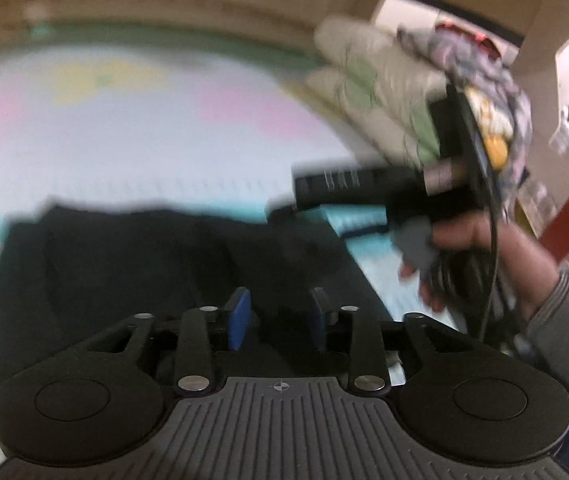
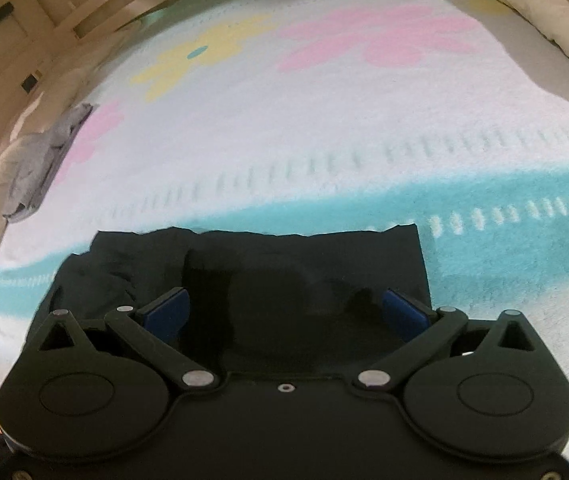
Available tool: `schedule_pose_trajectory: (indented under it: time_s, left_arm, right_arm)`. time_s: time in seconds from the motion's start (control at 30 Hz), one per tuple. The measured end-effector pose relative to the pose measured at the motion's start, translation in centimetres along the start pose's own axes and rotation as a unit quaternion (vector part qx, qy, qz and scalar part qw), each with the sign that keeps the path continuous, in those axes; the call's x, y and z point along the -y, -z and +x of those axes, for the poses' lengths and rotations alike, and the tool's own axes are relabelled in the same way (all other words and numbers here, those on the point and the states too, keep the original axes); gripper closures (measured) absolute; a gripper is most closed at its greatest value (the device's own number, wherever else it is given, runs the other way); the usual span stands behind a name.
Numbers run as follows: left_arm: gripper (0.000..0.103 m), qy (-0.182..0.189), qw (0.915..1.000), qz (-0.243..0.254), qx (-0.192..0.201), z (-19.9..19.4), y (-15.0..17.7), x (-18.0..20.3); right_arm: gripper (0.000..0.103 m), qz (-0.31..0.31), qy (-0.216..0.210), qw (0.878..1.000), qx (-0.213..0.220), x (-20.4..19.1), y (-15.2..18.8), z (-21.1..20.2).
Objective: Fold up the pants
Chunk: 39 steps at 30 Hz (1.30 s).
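The bed (image 2: 324,128), spread with a white blanket printed in pink and yellow flowers and a teal band, carries the whole job. Near its front edge lie the black pants (image 2: 284,256), gathered into a compact dark block with a fairly straight far edge and a rumpled left corner. Judging by that shape, the folding looks well along: a fold seems to have just been laid down, and what remains is likely a final fold or a smoothing of that bunched corner. The next move probably calls for both tools to come back down onto an edge of the cloth and pinch it cleanly without dragging the layers apart.

The right tool (image 2: 284,312) hangs steeply tilted above the pants, its blue pads spread wide with only cloth far below them, gripping nothing. The left tool (image 1: 278,318) points down at a shallower slant over the same dark fabric; its pads stand partly apart and nothing is pinched between them. In the left wrist view, which is blurred, the person's right hand (image 1: 480,252) in a grey sleeve holds its tool out over the right side of the bed
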<state>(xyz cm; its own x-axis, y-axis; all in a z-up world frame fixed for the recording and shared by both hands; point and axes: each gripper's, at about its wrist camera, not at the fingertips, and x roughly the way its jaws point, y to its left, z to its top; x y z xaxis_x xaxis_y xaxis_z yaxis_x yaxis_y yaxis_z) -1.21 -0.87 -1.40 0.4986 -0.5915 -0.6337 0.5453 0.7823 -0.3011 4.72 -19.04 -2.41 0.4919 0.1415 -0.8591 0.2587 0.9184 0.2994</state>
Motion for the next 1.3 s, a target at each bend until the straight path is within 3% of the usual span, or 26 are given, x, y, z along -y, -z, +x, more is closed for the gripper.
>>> schedule_pose_trajectory:
  time_s: [0.03, 0.13, 0.2, 0.27, 0.37, 0.5, 0.57, 0.7, 0.87, 0.97, 1.1, 1.17, 1.3]
  left_arm:
    - [0.051, -0.019, 0.9997, 0.001, 0.013, -0.5, -0.5, -0.7]
    - [0.043, -0.087, 0.9955, -0.014, 0.034, -1.2, -2.2, -3.3]
    - [0.043, -0.131, 0.9903, -0.045, 0.018, -0.7, -2.8, -5.8]
    - [0.043, -0.159, 0.9840, -0.075, -0.027, 0.6, -2.8, -8.1]
    - [0.043, -0.152, 0.9820, -0.092, -0.065, 2.6, -1.5, -9.9]
    - [0.042, -0.189, 0.9730, -0.052, -0.122, 5.2, 0.9, -10.1]
    - [0.041, -0.189, 0.9753, -0.041, -0.106, 4.8, 1.2, -10.1]
    - [0.041, -0.167, 0.9771, -0.095, -0.092, 3.6, 0.2, -11.4]
    - [0.041, -0.158, 0.9763, -0.146, -0.024, 1.0, -1.4, -12.4]
    - [0.041, -0.176, 0.9738, -0.143, -0.007, 0.6, -2.1, -12.3]
    - [0.041, -0.189, 0.9688, -0.160, -0.016, 0.8, -2.0, -13.2]
    - [0.041, -0.198, 0.9648, -0.172, -0.017, 0.8, -1.8, -13.7]
    - [0.041, -0.209, 0.9602, -0.185, -0.009, 0.1, -1.9, -14.3]
  right_arm:
    - [0.000, 0.003, -0.006, 1.000, 0.000, -0.1, 0.0, 0.0]
    - [0.000, -0.003, -0.021, 1.000, -0.011, -0.4, 0.2, 0.4]
    - [0.000, -0.016, -0.027, 0.999, -0.017, -1.2, 0.6, 0.9]
    - [0.000, -0.028, -0.040, 0.998, -0.028, -1.9, 1.1, 1.4]
    - [0.001, -0.025, -0.068, 0.996, -0.045, -2.5, 1.9, 2.0]
    - [0.001, -0.038, -0.067, 0.995, -0.056, -3.5, 2.8, 2.8]
    - [0.001, -0.056, -0.059, 0.995, -0.058, -4.0, 3.1, 3.3]
    - [0.000, -0.065, -0.059, 0.994, -0.063, -4.7, 3.3, 3.9]
    - [0.003, -0.073, -0.075, 0.992, -0.072, -5.4, 3.5, 4.5]
    - [0.010, -0.075, -0.079, 0.992, -0.069, -5.6, 3.5, 4.7]
    - [0.049, -0.073, -0.086, 0.991, -0.069, -5.7, 3.2, 4.6]
    - [0.057, -0.060, -0.086, 0.992, -0.067, -5.5, 3.1, 4.4]
    - [0.057, -0.067, -0.095, 0.992, -0.047, -6.3, 2.9, 2.8]
